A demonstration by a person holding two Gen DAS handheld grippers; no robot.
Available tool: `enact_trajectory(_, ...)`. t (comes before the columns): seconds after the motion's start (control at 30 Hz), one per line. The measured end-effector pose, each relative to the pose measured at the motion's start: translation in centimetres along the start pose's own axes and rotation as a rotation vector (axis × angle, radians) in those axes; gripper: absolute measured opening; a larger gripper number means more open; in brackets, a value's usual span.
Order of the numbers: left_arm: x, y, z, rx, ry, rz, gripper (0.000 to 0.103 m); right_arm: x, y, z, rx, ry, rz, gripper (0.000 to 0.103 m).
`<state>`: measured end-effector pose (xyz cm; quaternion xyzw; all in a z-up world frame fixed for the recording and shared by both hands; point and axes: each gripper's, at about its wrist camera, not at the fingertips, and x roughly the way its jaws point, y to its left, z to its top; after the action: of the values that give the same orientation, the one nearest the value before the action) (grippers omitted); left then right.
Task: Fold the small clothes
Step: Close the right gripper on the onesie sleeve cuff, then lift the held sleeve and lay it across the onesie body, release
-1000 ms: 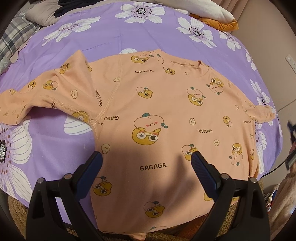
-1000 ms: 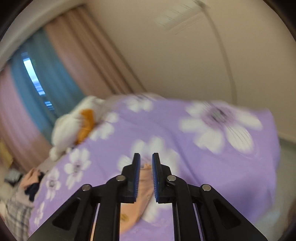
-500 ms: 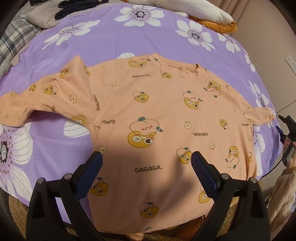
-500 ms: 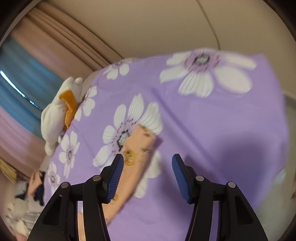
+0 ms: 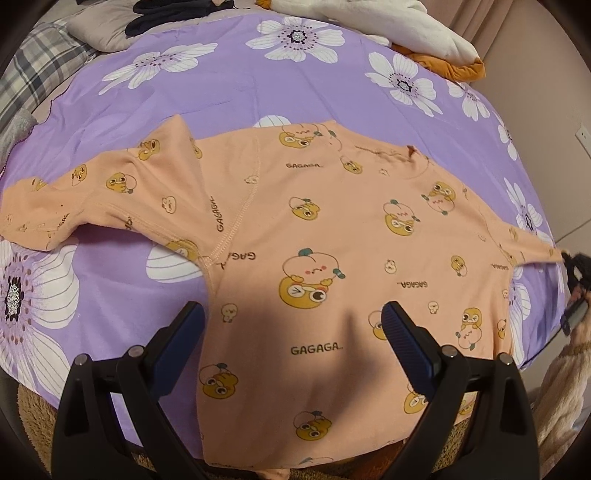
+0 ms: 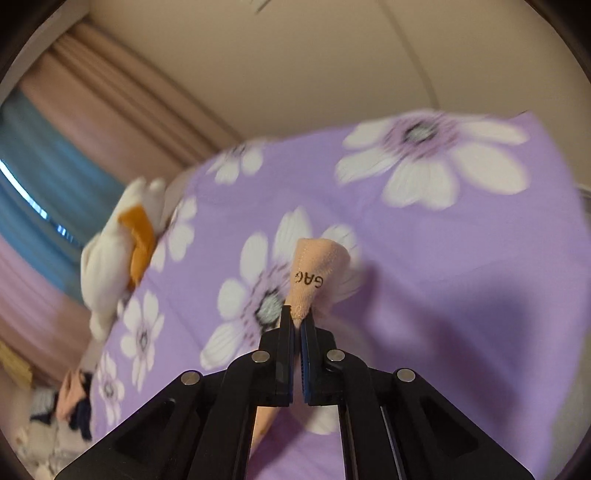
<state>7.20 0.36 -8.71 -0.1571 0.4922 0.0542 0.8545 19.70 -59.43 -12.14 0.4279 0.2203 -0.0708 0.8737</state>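
Observation:
A small peach long-sleeved shirt [image 5: 314,236] with cartoon prints lies spread flat on the purple floral bedspread [image 5: 229,85]. Its left sleeve [image 5: 62,206] stretches left. My left gripper [image 5: 293,325] is open and hovers over the shirt's lower part. My right gripper [image 6: 297,317] is shut on the cuff of the right sleeve [image 6: 314,273], which sticks up between the jaws. The right gripper also shows at the right edge of the left wrist view [image 5: 576,273], at the sleeve tip.
A white and orange plush toy [image 5: 406,29] lies at the bed's far edge. Grey pillows and a plaid blanket [image 5: 33,66] lie at the far left. A wall [image 6: 332,66] and curtains stand behind the bed. Loose clothes [image 6: 74,406] lie far left.
My right gripper went from shut, to open over the right sleeve cuff, to shut on it. The left gripper stayed open, shifting slightly over the shirt.

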Motion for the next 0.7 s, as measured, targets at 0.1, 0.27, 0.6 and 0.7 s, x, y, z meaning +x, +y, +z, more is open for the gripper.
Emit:
enact_trajectory(0.1, 0.0, 0.8, 0.2, -0.023, 0.001, -0.007, 0.096, -0.3, -1.4, -0.5, -0.001, 0.024, -0.041, 0.004)
enact_trajectory(0.27, -1.0, 2.2, 0.4, -0.063, -0.024, -0.010, 0.096, -0.7, -0.2, -0.7, -0.004, 0.010, -0.053, 0.004)
enact_trajectory(0.6, -3.6, 4.9, 0.3, -0.135, -0.095, -0.017, 0.096, -6.9, 16.6, -2.2, -0.395, -0.125, 0.110, 0.004)
enact_trajectory(0.7, -4.3, 5.6, 0.1, -0.149, -0.112, -0.017, 0.096, -8.7, 20.8, -4.0, -0.470, -0.122, 0.211, 0.004)
